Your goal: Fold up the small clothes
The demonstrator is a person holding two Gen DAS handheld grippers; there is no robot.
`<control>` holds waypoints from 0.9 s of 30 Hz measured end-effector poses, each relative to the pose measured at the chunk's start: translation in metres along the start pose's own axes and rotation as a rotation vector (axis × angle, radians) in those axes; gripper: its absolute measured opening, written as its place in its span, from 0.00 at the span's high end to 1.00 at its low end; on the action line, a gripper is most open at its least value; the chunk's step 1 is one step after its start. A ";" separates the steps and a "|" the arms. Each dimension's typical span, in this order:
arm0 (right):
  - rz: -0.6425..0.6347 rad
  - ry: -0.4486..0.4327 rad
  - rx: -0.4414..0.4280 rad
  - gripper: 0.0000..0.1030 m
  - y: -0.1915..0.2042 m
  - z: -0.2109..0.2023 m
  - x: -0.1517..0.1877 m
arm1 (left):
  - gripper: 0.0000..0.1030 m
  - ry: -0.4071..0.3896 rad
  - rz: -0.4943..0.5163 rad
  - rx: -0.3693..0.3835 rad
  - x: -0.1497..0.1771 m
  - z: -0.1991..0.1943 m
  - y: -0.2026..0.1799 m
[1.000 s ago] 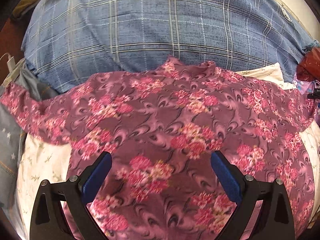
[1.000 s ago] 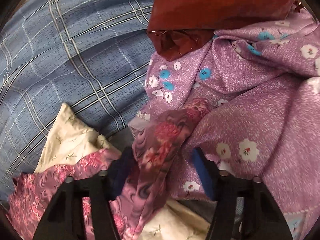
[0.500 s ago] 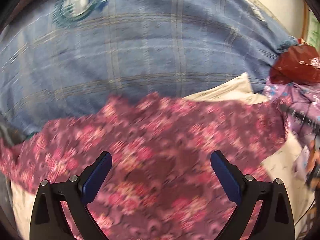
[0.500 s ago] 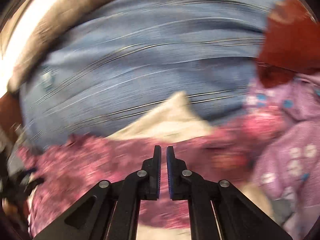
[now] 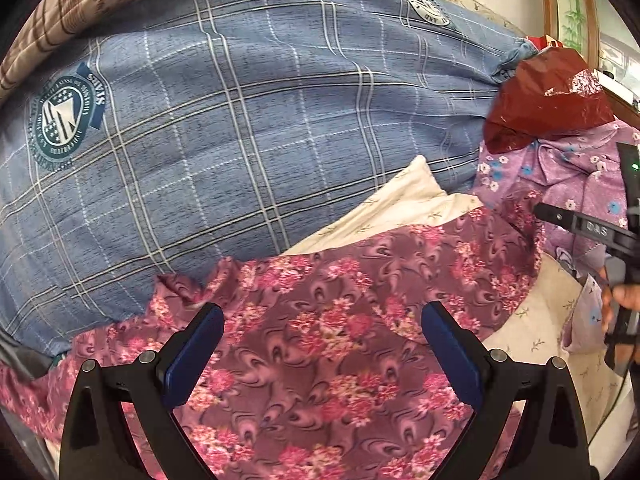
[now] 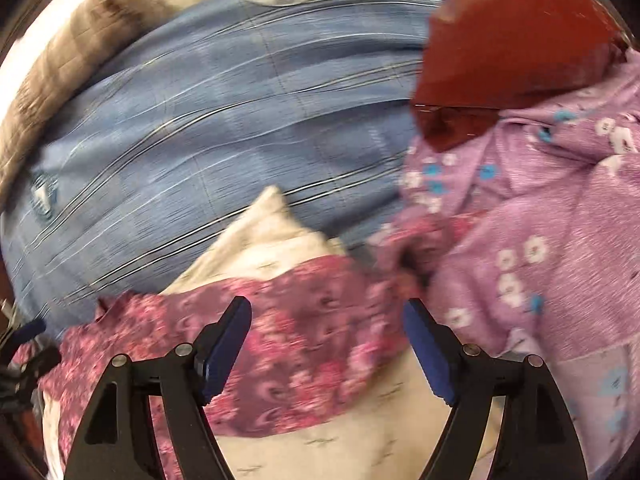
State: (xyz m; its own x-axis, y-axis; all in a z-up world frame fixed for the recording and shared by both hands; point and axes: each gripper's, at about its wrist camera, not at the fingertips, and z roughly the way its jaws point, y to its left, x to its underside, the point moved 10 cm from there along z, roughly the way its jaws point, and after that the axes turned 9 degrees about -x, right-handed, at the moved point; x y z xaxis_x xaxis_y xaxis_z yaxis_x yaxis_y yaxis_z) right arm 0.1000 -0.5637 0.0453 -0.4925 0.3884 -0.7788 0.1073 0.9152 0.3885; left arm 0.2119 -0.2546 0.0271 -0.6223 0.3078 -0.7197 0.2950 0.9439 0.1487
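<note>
The left gripper is held with jaws wide apart above the maroon floral garment, which is spread beside the blue plaid bedding; a lilac flowered cloth is seen at the garment's right end.

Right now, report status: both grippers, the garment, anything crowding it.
Left gripper open, empty. Right gripper open, empty. Maroon pink-floral garment spread flat, unfolded. Lilac flowered cloth and red plastic bag crowd its right sleeve.

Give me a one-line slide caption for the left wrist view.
Open left gripper poised over a pink floral garment spread on a cream sheet, blue plaid bedding behind.
</note>
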 end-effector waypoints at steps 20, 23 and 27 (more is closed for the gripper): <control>-0.008 0.070 0.061 0.97 -0.018 0.060 -0.007 | 0.04 0.029 0.029 -0.016 0.008 0.021 -0.008; -0.076 0.060 -0.020 0.97 0.013 0.052 -0.004 | 0.04 0.033 0.022 -0.019 0.009 0.020 -0.005; -0.140 0.066 -0.175 0.97 0.065 0.042 0.010 | 0.04 0.038 0.002 -0.026 0.011 0.019 0.001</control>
State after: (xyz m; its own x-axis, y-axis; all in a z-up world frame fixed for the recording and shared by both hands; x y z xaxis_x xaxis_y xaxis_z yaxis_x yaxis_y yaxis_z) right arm 0.1384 -0.4956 0.0425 -0.5481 0.2462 -0.7994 -0.1144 0.9246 0.3632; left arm 0.2191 -0.2520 0.0065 -0.6487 0.3140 -0.6933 0.2780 0.9457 0.1683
